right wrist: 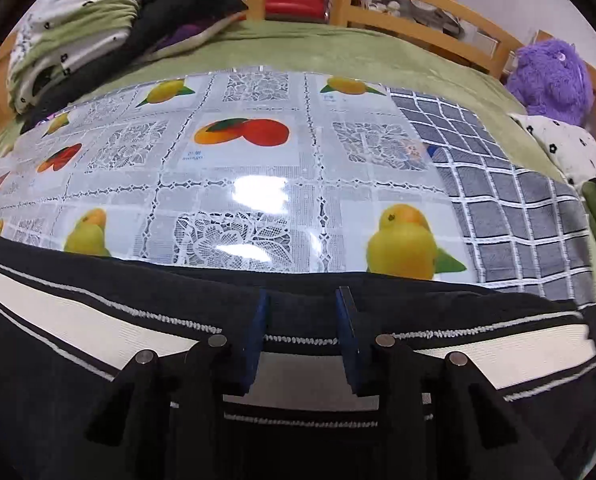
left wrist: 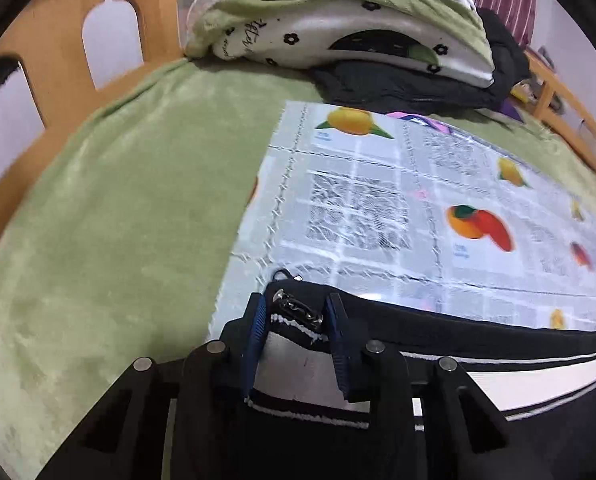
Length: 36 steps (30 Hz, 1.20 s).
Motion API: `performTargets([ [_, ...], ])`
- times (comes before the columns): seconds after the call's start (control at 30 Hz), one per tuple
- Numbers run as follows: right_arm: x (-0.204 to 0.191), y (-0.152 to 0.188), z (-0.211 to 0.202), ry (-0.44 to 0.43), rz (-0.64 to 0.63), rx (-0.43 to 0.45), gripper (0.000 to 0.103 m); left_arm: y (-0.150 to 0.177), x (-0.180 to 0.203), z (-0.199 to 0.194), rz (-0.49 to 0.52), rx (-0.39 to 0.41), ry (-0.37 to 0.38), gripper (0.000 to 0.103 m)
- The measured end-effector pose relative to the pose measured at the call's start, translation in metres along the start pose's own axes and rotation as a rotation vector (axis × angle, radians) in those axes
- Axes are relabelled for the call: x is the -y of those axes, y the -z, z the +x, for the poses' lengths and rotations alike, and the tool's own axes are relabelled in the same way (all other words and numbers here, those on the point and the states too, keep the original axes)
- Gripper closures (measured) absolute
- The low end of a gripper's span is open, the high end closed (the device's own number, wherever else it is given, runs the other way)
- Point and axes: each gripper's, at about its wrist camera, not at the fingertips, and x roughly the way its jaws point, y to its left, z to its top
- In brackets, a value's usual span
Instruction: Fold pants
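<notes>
The black pants (left wrist: 497, 332) with a broad white side stripe lie flat along the near edge of a glossy fruit-printed mat (left wrist: 377, 200). My left gripper (left wrist: 296, 304) stands over their end corner, where a small metal zipper shows. Its blue pads flank that corner with a gap, and I see no pinch, so it is open. In the right wrist view the pants (right wrist: 38, 400) run across the whole bottom. My right gripper (right wrist: 302, 294) is open above the striped edge, the fabric lying flat between its fingers. The mat (right wrist: 258, 184) stretches beyond.
A green blanket (left wrist: 118, 220) covers the bed under the mat. At the head are a folded flowered quilt (left wrist: 317, 20) and a black jacket (left wrist: 397, 84). A grey checked cloth (right wrist: 517, 200) lies right of the mat, with a purple plush toy (right wrist: 549, 76) behind it. Wooden rails (right wrist: 417, 8) ring the bed.
</notes>
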Motion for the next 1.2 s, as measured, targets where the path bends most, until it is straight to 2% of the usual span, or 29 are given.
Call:
performTargets([
  [0.1, 0.000, -0.004, 0.004, 0.026, 0.053, 0.030, 0.072, -0.001, 0.007, 0.002, 0.033, 0.023, -0.027, 0.075],
  [0.23, -0.008, -0.015, 0.007, 0.073, 0.065, 0.027, 0.072, -0.005, 0.005, -0.008, 0.012, -0.009, -0.055, 0.058],
  [0.27, -0.009, -0.017, 0.005, 0.080, 0.072, 0.024, 0.072, -0.004, 0.002, -0.016, 0.010, -0.007, -0.058, 0.057],
  [0.33, -0.013, -0.018, -0.011, 0.059, 0.116, 0.047, 0.072, -0.001, -0.004, -0.037, 0.004, 0.016, -0.048, 0.054],
  [0.37, -0.015, -0.016, -0.021, 0.052, 0.134, 0.066, 0.071, 0.002, -0.009, -0.049, -0.001, 0.024, -0.035, 0.047],
  [0.43, -0.029, -0.012, -0.048, 0.063, 0.151, 0.096, 0.069, 0.010, -0.019, -0.070, -0.017, 0.030, -0.007, 0.043],
  [0.53, -0.055, -0.006, -0.084, 0.044, 0.138, 0.106, 0.055, 0.032, -0.036, -0.097, -0.063, 0.014, 0.043, 0.043],
  [0.63, -0.080, 0.002, -0.113, -0.014, 0.132, 0.110, 0.055, 0.065, -0.051, -0.118, -0.107, -0.022, 0.087, 0.043],
  [0.8, -0.125, 0.017, -0.152, -0.023, 0.093, 0.132, 0.055, 0.118, -0.067, -0.131, -0.184, -0.063, 0.143, 0.044],
  [0.83, -0.135, 0.020, -0.159, -0.046, 0.086, 0.123, 0.055, 0.128, -0.070, -0.127, -0.208, -0.085, 0.175, 0.045],
  [0.9, -0.149, 0.024, -0.169, -0.081, 0.085, 0.101, 0.057, 0.138, -0.073, -0.121, -0.236, -0.100, 0.209, 0.045],
  [1.0, -0.167, 0.030, -0.189, -0.115, 0.088, 0.100, 0.057, 0.144, -0.073, -0.112, -0.255, -0.091, 0.207, 0.049],
  [1.1, -0.176, 0.036, -0.206, -0.155, 0.125, 0.090, 0.057, 0.139, -0.075, -0.101, -0.293, -0.073, 0.244, 0.050],
  [1.2, -0.178, 0.043, -0.216, -0.184, 0.184, 0.093, 0.057, 0.129, -0.077, -0.087, -0.328, -0.064, 0.239, 0.052],
])
